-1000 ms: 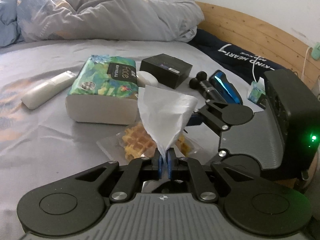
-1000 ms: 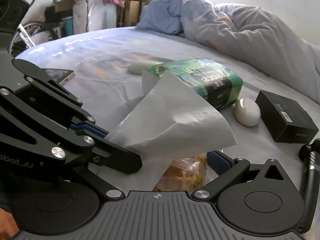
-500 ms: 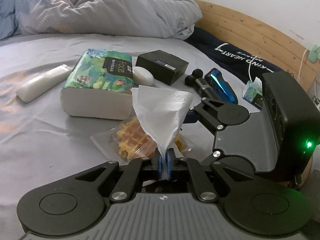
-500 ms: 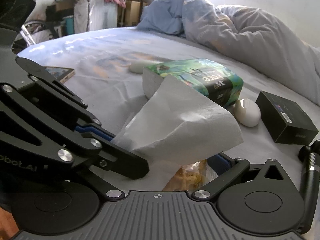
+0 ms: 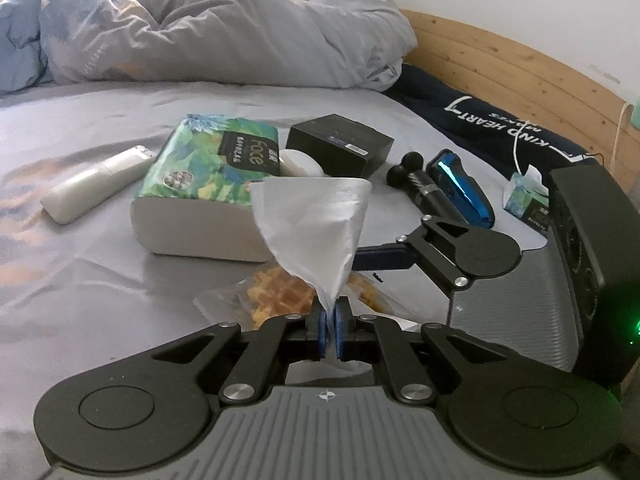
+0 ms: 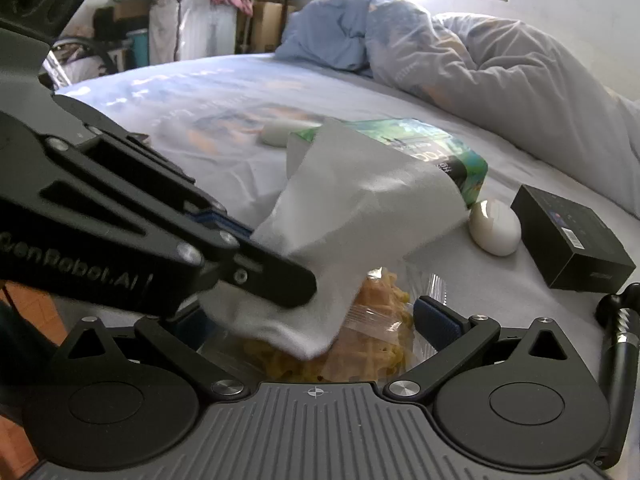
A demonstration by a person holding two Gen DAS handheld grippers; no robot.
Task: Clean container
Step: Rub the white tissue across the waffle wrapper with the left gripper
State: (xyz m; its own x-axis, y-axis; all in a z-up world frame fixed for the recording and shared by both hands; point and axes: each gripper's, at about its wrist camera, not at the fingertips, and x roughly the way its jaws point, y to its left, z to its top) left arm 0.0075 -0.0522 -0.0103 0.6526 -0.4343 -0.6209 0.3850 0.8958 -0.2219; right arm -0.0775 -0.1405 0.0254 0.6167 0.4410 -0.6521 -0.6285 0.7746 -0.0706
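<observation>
1. Found the left tool (image 5: 328, 322) at lower centre of the left wrist view, pads pressed together and pinching the bottom corner of a white tissue (image 5: 316, 232).
2. Noted the tissue fanned upward from that pinch, its top edge level with the near end of the green tissue pack (image 5: 208, 184).
3. Found the right tool (image 6: 316, 320) spread: blue right pad well off centre in the right wrist view, left pad hidden behind the left tool and the tissue.
4. Located the clear pack of waffles (image 5: 280, 300) flat on the bed (image 5: 80, 280), at frame centre, directly below the hanging tissue and just in front of the tissue pack.
5. Saw the same pack in the right wrist view lying in the gap of the spread right tool; could not tell whether either pad touched it.
6. Recorded a black box (image 5: 340, 144) behind the tissue pack, with a white egg-shaped object (image 6: 494, 228) between the two.
7. Recorded a white remote-shaped object (image 5: 96, 180) at left and a blue shaver (image 5: 460, 188) at right.
8. Noted a crumpled grey duvet (image 5: 220, 32) across the top of the frame.
</observation>
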